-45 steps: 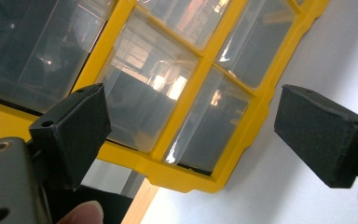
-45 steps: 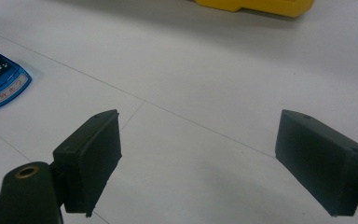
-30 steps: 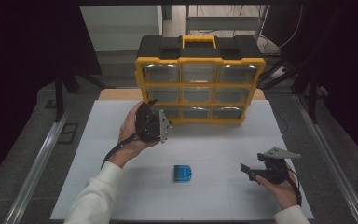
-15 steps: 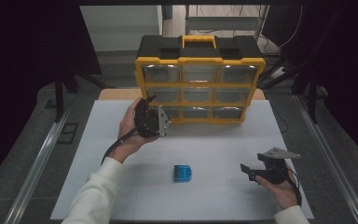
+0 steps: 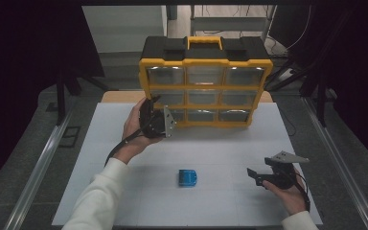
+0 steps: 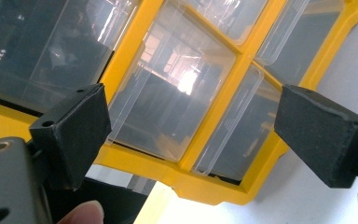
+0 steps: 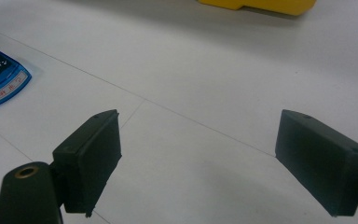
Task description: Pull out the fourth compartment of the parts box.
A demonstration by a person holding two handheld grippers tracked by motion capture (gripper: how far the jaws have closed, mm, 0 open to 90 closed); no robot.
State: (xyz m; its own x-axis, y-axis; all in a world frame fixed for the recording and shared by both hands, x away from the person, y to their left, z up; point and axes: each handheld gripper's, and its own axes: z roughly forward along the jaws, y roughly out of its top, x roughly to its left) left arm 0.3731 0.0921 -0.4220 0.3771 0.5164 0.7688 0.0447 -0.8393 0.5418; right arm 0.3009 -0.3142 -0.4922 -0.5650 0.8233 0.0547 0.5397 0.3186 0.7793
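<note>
Left tongs (image 6: 186, 135) have crept closer to the yellow box (image 5: 205, 81), spread wide, maybe touching it; right tongs (image 7: 200, 163) spread too.

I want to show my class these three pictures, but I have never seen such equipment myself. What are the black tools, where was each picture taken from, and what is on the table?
A person sits at a white table and holds a hand-operated two-jaw gripper in each hand. The high view looks down from above. The other two come from cameras riding on the grippers, looking out between their black jaws. The left gripper, open, is raised to the bottom-left drawers of a yellow organizer box with clear drawers. The right gripper, also open, waits low over the table. A small blue item lies between them. Nothing is held.
</note>
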